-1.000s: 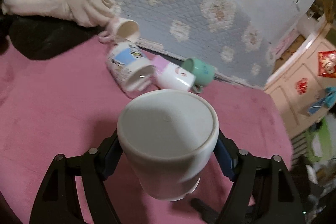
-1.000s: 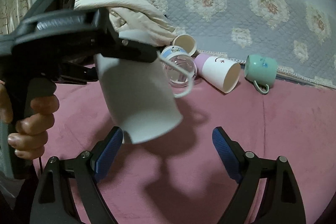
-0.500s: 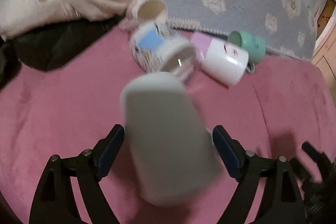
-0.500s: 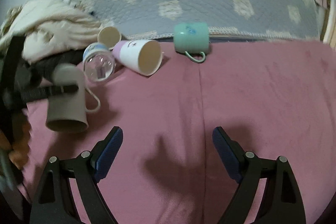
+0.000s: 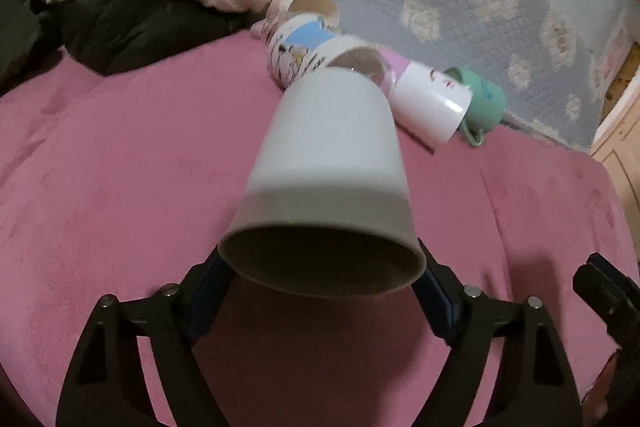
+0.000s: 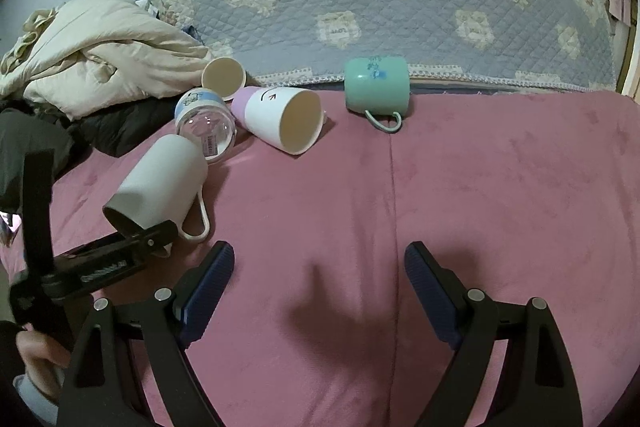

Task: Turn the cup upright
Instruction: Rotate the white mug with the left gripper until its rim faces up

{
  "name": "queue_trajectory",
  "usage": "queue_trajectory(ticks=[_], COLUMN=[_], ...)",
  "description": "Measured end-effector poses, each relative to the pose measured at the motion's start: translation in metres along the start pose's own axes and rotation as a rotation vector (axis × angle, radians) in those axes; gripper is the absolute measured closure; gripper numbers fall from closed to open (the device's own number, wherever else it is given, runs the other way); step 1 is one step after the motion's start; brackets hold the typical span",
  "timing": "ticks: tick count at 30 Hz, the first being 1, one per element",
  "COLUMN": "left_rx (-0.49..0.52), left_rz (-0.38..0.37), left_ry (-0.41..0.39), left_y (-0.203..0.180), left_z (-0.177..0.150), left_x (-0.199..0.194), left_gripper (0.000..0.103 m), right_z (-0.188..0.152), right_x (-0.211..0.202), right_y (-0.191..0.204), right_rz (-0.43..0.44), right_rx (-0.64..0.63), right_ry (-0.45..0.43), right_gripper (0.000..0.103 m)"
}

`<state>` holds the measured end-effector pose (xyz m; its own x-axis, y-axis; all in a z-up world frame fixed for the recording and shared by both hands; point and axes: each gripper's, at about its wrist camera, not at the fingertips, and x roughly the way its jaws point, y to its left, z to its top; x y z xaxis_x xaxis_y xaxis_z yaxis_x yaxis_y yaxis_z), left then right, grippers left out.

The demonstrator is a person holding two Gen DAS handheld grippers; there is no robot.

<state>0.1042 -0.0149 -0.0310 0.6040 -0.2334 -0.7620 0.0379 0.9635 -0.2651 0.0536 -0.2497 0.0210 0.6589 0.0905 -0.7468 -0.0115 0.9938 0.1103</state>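
My left gripper [image 5: 322,283] is shut on a grey-white mug [image 5: 328,163] near its rim. The mug is tilted, its open mouth toward the camera and its base pointing away. In the right wrist view the same mug [image 6: 160,183] sits at the left above the pink blanket, its handle [image 6: 200,219] on the right side, with the left gripper [image 6: 132,243] clamped at its mouth. My right gripper [image 6: 318,287] is open and empty over the pink blanket [image 6: 480,207].
Several other cups lie on their sides at the back: a cartoon-print cup [image 6: 204,123], a white and purple cup [image 6: 280,115], a green mug [image 6: 376,87] and a small cream cup [image 6: 222,75]. A cream quilt [image 6: 92,51] and dark cloth [image 6: 120,127] lie at the left.
The left gripper has turned the mug over: its base faced the camera a second ago, now its open mouth does. The right gripper has drawn back to the right.
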Motion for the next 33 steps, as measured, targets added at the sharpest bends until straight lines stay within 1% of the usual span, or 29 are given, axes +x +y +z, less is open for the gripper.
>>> queue_trajectory(ticks=[1, 4, 7, 9, 11, 16, 19, 21, 22, 25, 27, 29, 30, 31, 33], left_rx=[0.007, 0.048, 0.109, 0.171, 0.199, 0.174, 0.184, 0.219, 0.236, 0.281, 0.288, 0.313, 0.323, 0.329, 0.320], left_rz=[0.002, 0.022, 0.006, 0.045, 0.071, 0.037, 0.023, 0.034, 0.039, 0.070, 0.067, 0.061, 0.061, 0.053, 0.023], left_ry=[-0.025, -0.111, -0.173, -0.200, -0.200, -0.190, -0.227, -0.264, -0.266, -0.209, -0.177, -0.211, -0.221, -0.233, -0.268], left_y=[-0.001, -0.005, -0.015, -0.026, -0.034, -0.032, -0.036, -0.043, -0.046, -0.052, -0.052, -0.054, -0.054, -0.054, -0.050], left_z=[0.001, 0.001, 0.009, 0.017, 0.023, 0.034, 0.038, 0.042, 0.044, 0.049, 0.048, 0.045, 0.045, 0.044, 0.040], left_x=[-0.003, -0.029, -0.057, -0.069, -0.067, -0.058, -0.059, -0.058, -0.055, -0.033, -0.019, -0.022, -0.025, -0.029, -0.044], left_gripper=[0.022, 0.022, 0.022, 0.022, 0.022, 0.022, 0.022, 0.022, 0.022, 0.022, 0.022, 0.021, 0.019, 0.012, 0.005], right_z=[0.001, 0.002, 0.004, 0.005, 0.004, 0.003, 0.004, 0.005, 0.005, 0.005, 0.006, 0.006, 0.006, 0.005, 0.002], right_x=[-0.001, -0.004, -0.003, -0.001, 0.001, -0.002, -0.004, -0.003, -0.002, 0.002, 0.002, -0.001, -0.005, -0.007, -0.014], right_y=[0.000, -0.001, -0.001, -0.001, -0.001, -0.002, -0.005, -0.006, -0.007, -0.007, -0.007, -0.005, -0.004, -0.002, 0.003], right_rz=[0.001, -0.004, -0.017, -0.016, -0.017, -0.032, -0.038, -0.035, -0.035, -0.039, -0.038, -0.011, 0.004, 0.003, -0.020], right_rx=[-0.001, -0.010, -0.015, -0.008, -0.006, -0.015, -0.008, -0.002, -0.001, -0.003, 0.002, 0.008, 0.004, 0.000, -0.007], right_ry=[-0.002, -0.011, -0.016, -0.010, -0.003, -0.009, -0.018, -0.018, -0.016, -0.009, -0.008, -0.027, -0.044, -0.061, -0.111], right_gripper=[0.015, 0.014, 0.015, 0.014, 0.015, 0.015, 0.015, 0.014, 0.014, 0.015, 0.014, 0.014, 0.014, 0.015, 0.014])
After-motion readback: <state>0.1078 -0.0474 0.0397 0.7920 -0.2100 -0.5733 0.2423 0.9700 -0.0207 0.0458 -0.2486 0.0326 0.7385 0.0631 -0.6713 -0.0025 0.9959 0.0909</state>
